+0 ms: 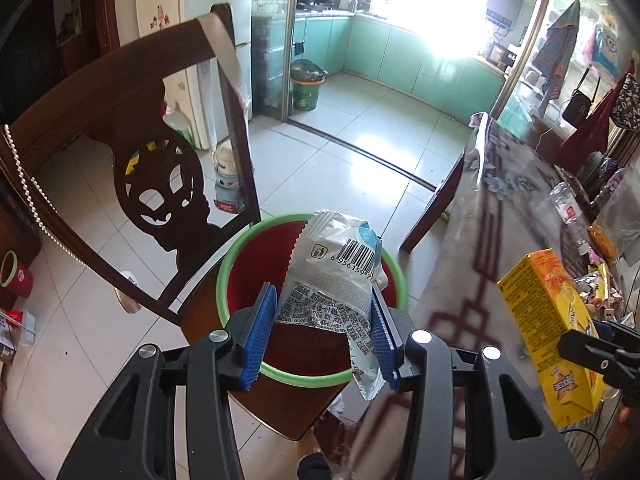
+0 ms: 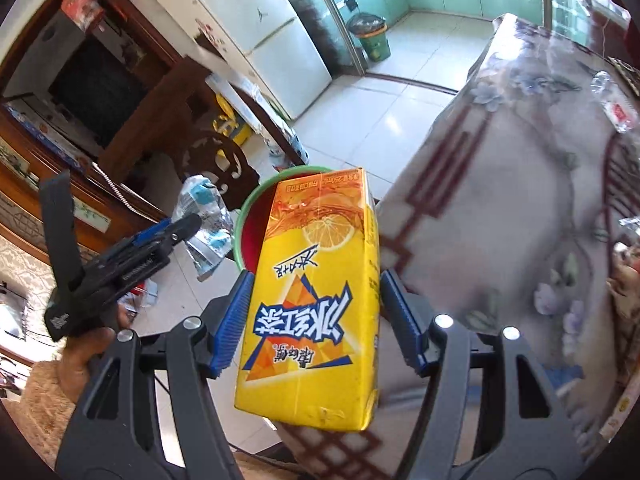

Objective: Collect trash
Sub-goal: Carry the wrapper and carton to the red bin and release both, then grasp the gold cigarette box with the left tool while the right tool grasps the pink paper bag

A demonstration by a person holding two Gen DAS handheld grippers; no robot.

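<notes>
Left gripper clamps a crumpled white plastic wrapper (barcode showing) over the green-rimmed red bin. Right gripper grips a yellow cardboard drink carton, near the bin.

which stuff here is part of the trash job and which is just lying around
Job: wrapper in left gripper; yellow carton in right gripper; red bin.
Lying about: chair, table, fridge, green bin.

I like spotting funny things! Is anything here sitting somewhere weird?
Yes: the red bin with a green rim sits up on a chair seat, not the floor. The left tongs hold a crumpled wrapper over it.
</notes>
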